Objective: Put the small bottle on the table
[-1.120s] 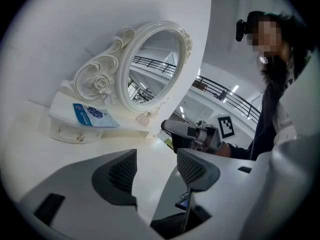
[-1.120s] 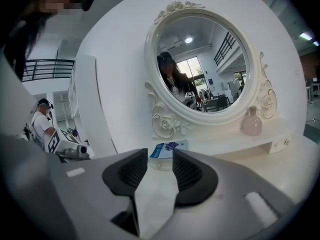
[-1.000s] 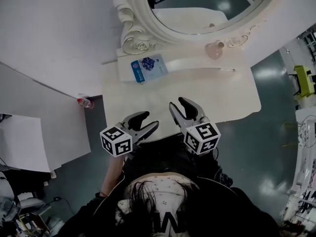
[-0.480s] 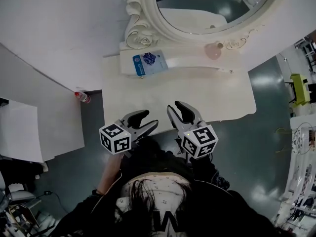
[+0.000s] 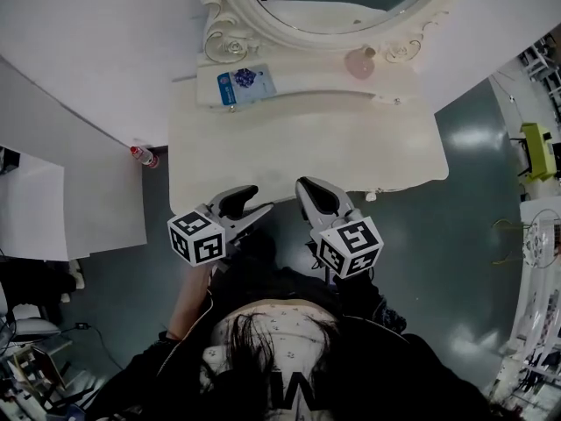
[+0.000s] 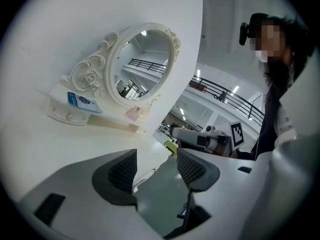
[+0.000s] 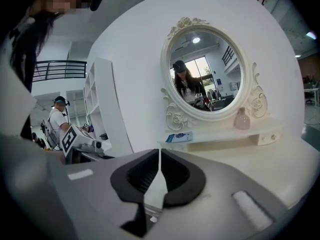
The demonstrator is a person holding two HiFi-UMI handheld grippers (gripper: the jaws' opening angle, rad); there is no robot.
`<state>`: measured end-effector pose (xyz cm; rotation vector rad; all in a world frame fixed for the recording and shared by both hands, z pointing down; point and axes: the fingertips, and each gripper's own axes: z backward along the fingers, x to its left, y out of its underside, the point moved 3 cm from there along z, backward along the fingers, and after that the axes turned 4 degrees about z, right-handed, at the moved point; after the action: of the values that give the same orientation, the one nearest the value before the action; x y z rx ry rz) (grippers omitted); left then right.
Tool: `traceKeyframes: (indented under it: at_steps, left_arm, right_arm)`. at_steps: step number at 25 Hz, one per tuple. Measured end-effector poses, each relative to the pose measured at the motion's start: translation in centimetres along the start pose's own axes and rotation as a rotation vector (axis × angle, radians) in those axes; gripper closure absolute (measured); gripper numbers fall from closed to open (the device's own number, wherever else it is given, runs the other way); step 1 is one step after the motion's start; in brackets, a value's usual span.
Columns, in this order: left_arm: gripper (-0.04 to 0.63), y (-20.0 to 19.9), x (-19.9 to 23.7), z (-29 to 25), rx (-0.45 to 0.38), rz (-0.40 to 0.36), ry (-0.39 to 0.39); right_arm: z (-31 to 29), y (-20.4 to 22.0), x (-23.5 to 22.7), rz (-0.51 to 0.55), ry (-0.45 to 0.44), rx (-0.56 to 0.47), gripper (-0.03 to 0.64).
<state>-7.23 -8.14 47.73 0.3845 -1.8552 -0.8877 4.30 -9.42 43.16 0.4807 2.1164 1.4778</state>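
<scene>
**White dressing table [image 5: 386, 152], small bottle [image 5: 359, 62] on its back shelf [image 5: 307, 103], left gripper [image 5: 259, 202] and right gripper [image 5: 305, 189] empty at the near edge**

Grey-green floor [image 5: 478, 147] all round, with a curved white wall [image 5: 88, 42] behind. Against that wall, the dressing table, bare across most of its top. At its back, a large oval mirror [image 5: 333, 11] in a scrolled cream frame, rising above the low shelf with its small knobs. Lowest in the head view, a person [image 5: 280, 358] in dark clothes, arms forward.

Left gripper at the table's near edge: jaws released and well apart, nothing between them, only floor and the table's rim through the gap in the left gripper view. Right gripper just beside it, tips at the same edge: jaws just now closing in, clenched down to a thin slit, gripping nothing. Marker cubes at the rear of both, close to the person's body.

At the shelf's left end, a blue-and-white packet [image 5: 244, 84], lying flat. Toward the shelf's right end, the small bottle: pink, round-bellied with a narrow neck, upright, under the lower scroll of the mirror frame; touching it or just beside it, cannot tell. Not down on the table top itself, and well apart from both grippers. On the floor left of the table, at the foot of the wall, a little red-capped bottle [image 5: 142, 155].
</scene>
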Motion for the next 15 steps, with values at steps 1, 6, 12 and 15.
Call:
traceKeyframes:
  at_steps: [1, 6, 12, 15]
  left_arm:
    - [0.345, 0.6, -0.9, -0.2, -0.002, 0.000, -0.006]
    - [0.345, 3.2, -5.5, -0.9, -0.021, -0.005, -0.026]
    - [0.345, 7.4, -9.8, -0.1, -0.039, -0.012, -0.074]
    - [0.345, 9.3, -11.5, 0.5, -0.050, -0.006, -0.097]
  right_arm:
    - [1.0, 0.1, 0.1, 0.001, -0.007, -0.003, 0.594]
    - [6.0, 1.0, 0.4, -0.001, -0.045, -0.022, 0.594]
    - [11.0, 3.3, 2.5, 0.005, -0.106, -0.026, 0.603]
    - [13.2, 4.4, 3.7, 0.013, -0.131, -0.025, 0.603]
